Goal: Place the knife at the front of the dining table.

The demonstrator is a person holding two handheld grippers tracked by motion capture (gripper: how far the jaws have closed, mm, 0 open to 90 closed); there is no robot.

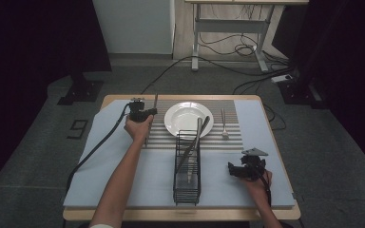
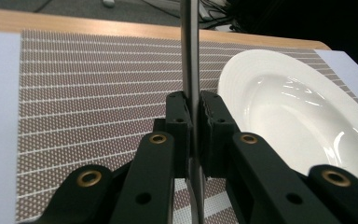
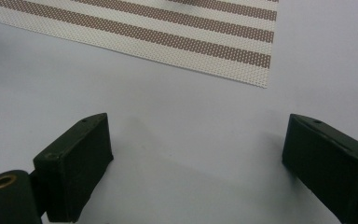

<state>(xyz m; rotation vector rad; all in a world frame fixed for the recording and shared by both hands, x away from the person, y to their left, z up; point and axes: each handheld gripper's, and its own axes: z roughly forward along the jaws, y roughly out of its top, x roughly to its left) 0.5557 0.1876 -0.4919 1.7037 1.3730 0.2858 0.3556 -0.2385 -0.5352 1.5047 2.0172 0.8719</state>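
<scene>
Table knife [image 2: 191, 70]: clamped between the closed jaws of the left gripper [image 2: 193, 122], held over the striped placemat [image 2: 88, 84] just left of the white plate [image 2: 298, 107]; blade runs lengthwise away from the person, seen as a thin strip in the high view [image 1: 155, 101]. Left gripper [image 1: 140, 113] sits at the mat's left edge. Fork [image 1: 224, 124] lies on the mat right of the plate. Black wire rack [image 1: 187, 171] stands in front of the plate, holding utensils. Right gripper [image 3: 196, 154]: jaws wide apart, nothing between them, low over the pale blue cloth [image 3: 177, 116] near the table's right front [image 1: 247, 168].
</scene>
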